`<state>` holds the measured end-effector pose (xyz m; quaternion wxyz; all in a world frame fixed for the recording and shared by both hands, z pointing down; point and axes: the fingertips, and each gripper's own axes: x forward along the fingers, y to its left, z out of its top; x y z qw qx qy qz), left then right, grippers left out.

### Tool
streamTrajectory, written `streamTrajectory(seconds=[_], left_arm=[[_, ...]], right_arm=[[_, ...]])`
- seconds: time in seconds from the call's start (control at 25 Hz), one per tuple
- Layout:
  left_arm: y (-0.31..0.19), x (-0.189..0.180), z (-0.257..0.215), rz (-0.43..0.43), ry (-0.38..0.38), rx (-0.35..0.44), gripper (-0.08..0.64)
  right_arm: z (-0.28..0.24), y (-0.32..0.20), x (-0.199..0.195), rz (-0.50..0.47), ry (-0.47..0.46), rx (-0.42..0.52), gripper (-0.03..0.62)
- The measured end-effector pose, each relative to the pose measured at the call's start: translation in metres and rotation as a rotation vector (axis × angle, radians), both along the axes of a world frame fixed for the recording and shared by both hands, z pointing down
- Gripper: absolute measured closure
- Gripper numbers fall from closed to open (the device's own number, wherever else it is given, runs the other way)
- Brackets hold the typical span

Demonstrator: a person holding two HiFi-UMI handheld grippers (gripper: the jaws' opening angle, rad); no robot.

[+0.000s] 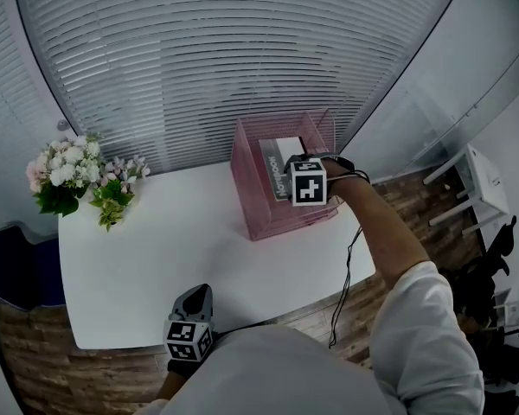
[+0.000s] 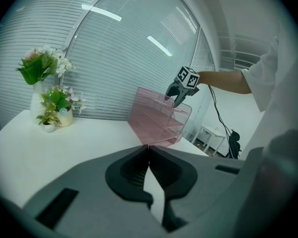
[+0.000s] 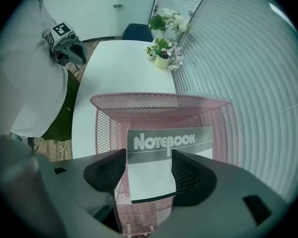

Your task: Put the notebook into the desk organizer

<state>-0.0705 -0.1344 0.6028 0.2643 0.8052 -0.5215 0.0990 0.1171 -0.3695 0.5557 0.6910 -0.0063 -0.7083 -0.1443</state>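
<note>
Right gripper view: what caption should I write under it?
Open right tool over the notebook, which sits in the pink mesh desk organizer.

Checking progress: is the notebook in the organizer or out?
In: the notebook lies between the walls of the pink mesh organizer.

The person wears a white shirt [image 1: 424, 318] with short sleeves; a thin black cable [image 1: 346, 266] trails from the right gripper [image 3: 149, 170]. Both it and the left gripper [image 2: 149, 155] are grey with dark pads; each bears a cube [image 1: 309, 182] of black-and-white square markers.
</note>
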Motion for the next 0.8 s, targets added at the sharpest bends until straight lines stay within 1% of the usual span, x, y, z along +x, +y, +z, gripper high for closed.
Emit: streamTrajectory(seconds=[0.2, 0.32, 0.4, 0.52, 0.68, 0.8], left_arm=[[-0.002, 0.002, -0.001, 0.007, -0.003, 0.001, 0.551], [-0.003, 0.004, -0.002, 0.014, -0.005, 0.004, 0.551], [-0.004, 0.004, -0.003, 0.019, -0.007, 0.007, 0.551], [-0.005, 0.005, -0.005, 0.029, -0.012, 0.011, 0.551], [-0.007, 0.009, -0.007, 0.045, -0.018, 0.021, 0.551], [-0.011, 0.011, -0.010, 0.058, -0.024, 0.033, 0.551]], right_arm=[[-0.004, -0.001, 0.000, 0.025, -0.035, 0.004, 0.294], [-0.010, -0.003, -0.001, 0.055, -0.087, 0.032, 0.318], [-0.018, -0.005, -0.001, 0.089, -0.139, 0.070, 0.354], [-0.031, -0.004, 0.000, 0.166, -0.231, 0.122, 0.396], [-0.046, 0.006, 0.004, 0.273, -0.353, 0.197, 0.428], [-0.059, 0.017, 0.008, 0.366, -0.468, 0.258, 0.460]])
